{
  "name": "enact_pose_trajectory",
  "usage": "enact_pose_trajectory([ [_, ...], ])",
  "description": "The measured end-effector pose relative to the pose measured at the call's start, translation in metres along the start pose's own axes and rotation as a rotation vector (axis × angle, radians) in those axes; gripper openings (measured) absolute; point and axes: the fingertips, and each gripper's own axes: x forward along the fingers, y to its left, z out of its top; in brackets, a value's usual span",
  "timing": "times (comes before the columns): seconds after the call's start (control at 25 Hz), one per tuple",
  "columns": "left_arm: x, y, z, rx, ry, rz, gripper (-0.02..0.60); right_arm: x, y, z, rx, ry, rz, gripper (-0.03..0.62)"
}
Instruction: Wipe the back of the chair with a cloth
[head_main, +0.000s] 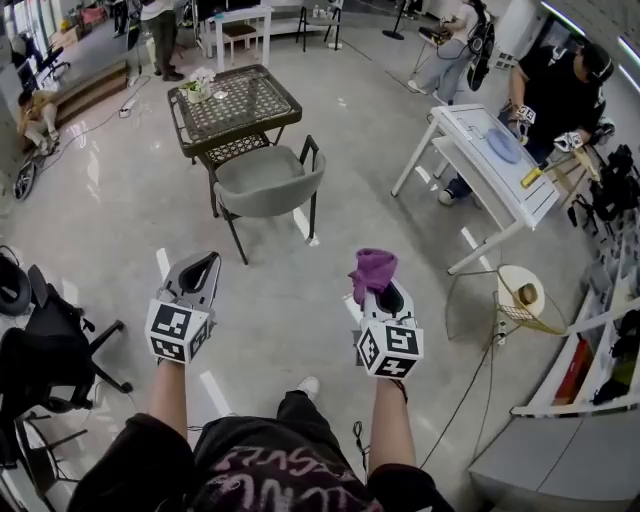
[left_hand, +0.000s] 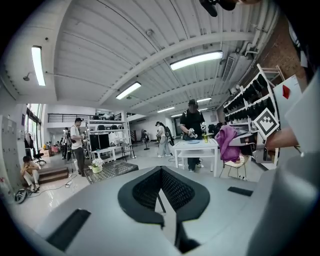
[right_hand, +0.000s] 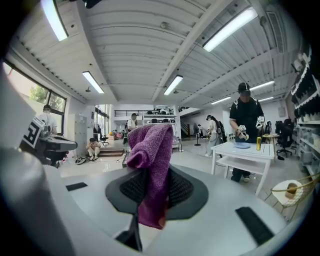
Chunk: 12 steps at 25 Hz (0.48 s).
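A grey shell chair (head_main: 268, 182) with black legs stands a few steps ahead on the floor, its back turned toward me. Both grippers are held up at waist height, well short of it. My right gripper (head_main: 380, 290) is shut on a purple cloth (head_main: 373, 268); in the right gripper view the cloth (right_hand: 151, 160) sticks up and hangs down between the black pads (right_hand: 181, 189). My left gripper (head_main: 203, 265) is shut with nothing in it, its pads (left_hand: 176, 189) meeting at the middle. In the left gripper view the cloth (left_hand: 226, 142) shows at the right.
A black mesh-top table (head_main: 237, 103) with a small flower pot (head_main: 196, 90) stands just behind the chair. At the right, a person works at a white table (head_main: 480, 155). A wire stool (head_main: 522, 296) and shelves (head_main: 600, 360) are near right; a black office chair (head_main: 50, 345) is near left.
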Motion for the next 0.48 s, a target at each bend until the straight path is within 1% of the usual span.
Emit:
enact_pose_trajectory([
  [0.12, 0.023, -0.013, 0.005, -0.007, 0.034, 0.027, 0.009, 0.025, -0.021, 0.002, -0.011, 0.012, 0.044, 0.091],
  [0.24, 0.04, -0.019, 0.008, 0.002, 0.056, 0.048, 0.009, 0.046, -0.034, 0.002, -0.022, 0.025, 0.077, 0.091],
  [0.36, 0.048, -0.018, 0.005, 0.005, 0.077, 0.073, 0.009, 0.06, -0.037, 0.003, -0.022, 0.033, 0.111, 0.091],
  [0.48, 0.054, -0.015, 0.01, -0.009, 0.073, 0.095, 0.009, 0.068, -0.036, 0.01, -0.023, 0.018, 0.141, 0.091],
])
